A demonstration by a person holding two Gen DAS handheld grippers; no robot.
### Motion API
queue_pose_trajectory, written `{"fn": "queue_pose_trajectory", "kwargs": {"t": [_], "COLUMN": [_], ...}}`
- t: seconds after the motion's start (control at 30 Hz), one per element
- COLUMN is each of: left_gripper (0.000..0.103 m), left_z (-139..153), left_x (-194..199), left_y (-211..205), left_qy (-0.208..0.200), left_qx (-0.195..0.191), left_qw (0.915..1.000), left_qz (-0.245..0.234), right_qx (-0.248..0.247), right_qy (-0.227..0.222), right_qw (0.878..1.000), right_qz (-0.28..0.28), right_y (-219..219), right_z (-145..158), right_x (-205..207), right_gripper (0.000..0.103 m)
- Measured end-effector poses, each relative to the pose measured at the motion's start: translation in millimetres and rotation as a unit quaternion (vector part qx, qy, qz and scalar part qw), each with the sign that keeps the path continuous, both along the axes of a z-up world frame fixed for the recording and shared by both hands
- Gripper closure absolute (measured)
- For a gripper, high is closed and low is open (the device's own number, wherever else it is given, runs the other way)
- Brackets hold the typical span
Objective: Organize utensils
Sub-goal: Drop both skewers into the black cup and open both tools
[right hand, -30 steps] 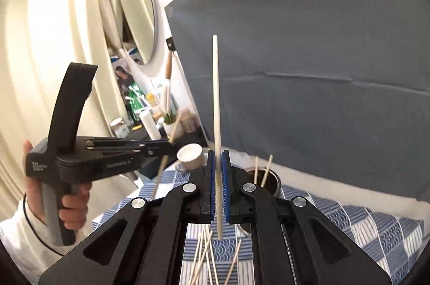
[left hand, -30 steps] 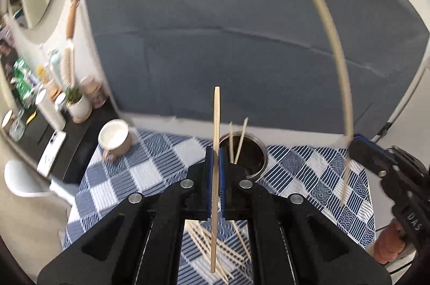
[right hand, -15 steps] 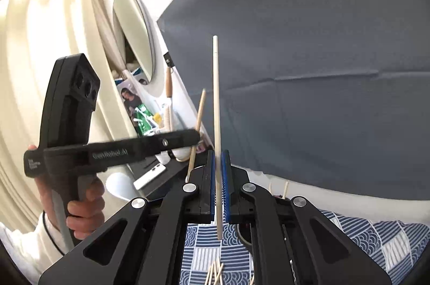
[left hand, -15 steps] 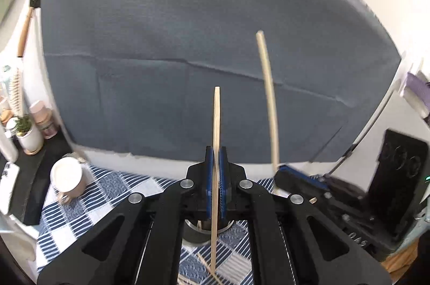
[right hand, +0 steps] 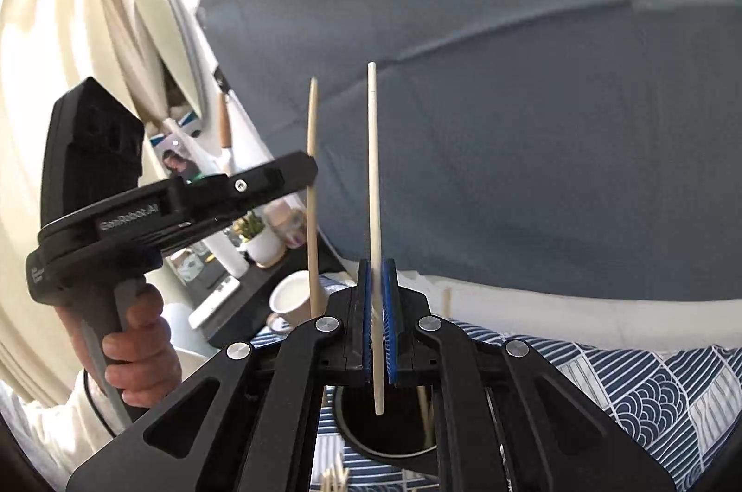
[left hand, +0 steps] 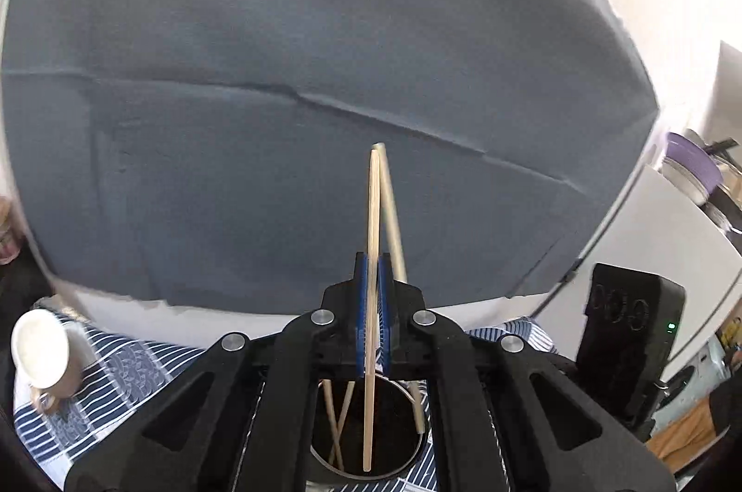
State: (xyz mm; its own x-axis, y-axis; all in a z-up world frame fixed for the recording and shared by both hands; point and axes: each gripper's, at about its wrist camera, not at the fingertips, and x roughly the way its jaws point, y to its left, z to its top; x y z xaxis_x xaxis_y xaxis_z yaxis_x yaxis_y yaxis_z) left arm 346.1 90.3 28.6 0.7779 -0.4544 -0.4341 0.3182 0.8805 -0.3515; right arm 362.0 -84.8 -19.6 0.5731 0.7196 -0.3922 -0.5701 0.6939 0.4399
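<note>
My left gripper [left hand: 372, 283] is shut on a wooden chopstick [left hand: 371, 241] held upright, its lower end inside the round metal holder [left hand: 366, 464] that stands on the blue patterned cloth [left hand: 125, 371]. My right gripper [right hand: 379, 297] is shut on a paler chopstick [right hand: 374, 176], also upright, its lower tip just above the holder's mouth [right hand: 385, 441]. That chopstick shows in the left wrist view [left hand: 392, 209] close behind mine. The left gripper [right hand: 306, 176] appears in the right wrist view, held by a hand. A few chopsticks [left hand: 336, 422] lean inside the holder.
A white cup [left hand: 39, 353] lies tilted at the cloth's left edge. Loose chopsticks [right hand: 334, 478] lie on the cloth in front of the holder. A dark grey backdrop [left hand: 324, 74] hangs behind. A shelf with a plant pot [right hand: 262, 241] and a mirror [right hand: 171, 37] stands left.
Both grippers have moved in over the holder with their chopsticks upright. The two chopsticks have come close together and their lower ends have dropped toward the holder's mouth.
</note>
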Motion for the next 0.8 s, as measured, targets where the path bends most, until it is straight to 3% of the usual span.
{"fn": "queue_pose_trajectory", "kwargs": {"t": [0.17, 0.4, 0.7, 0.73, 0.8], "left_gripper": [0.098, 0.098, 0.098, 0.096, 0.082], "left_z": [-19.2, -41.8, -36.0, -34.4, -28.5], "left_x": [6.1, 11.2, -4.4, -6.6, -13.7], "left_y": [-12.6, -13.3, -20.8, -17.8, -16.9], "left_qy": [-0.003, 0.027, 0.034, 0.033, 0.032], "left_qx": [0.014, 0.009, 0.024, 0.023, 0.03], "left_qw": [0.9997, 0.9994, 0.9991, 0.9991, 0.999], "left_qz": [-0.017, -0.02, -0.011, -0.011, 0.003], "right_qx": [-0.006, -0.025, -0.035, -0.033, -0.032], "right_qy": [0.017, 0.035, 0.039, 0.042, 0.046], "right_qw": [1.0, 0.999, 0.999, 0.999, 0.998], "right_qz": [-0.009, -0.013, -0.011, -0.009, -0.008], "right_y": [-4.8, -0.8, -6.0, -6.4, -8.1], "right_z": [-19.3, -34.9, -38.9, -38.7, -37.1], "right_x": [2.7, 1.1, -9.8, -11.2, -14.9], "right_gripper": [0.098, 0.098, 0.096, 0.095, 0.094]}}
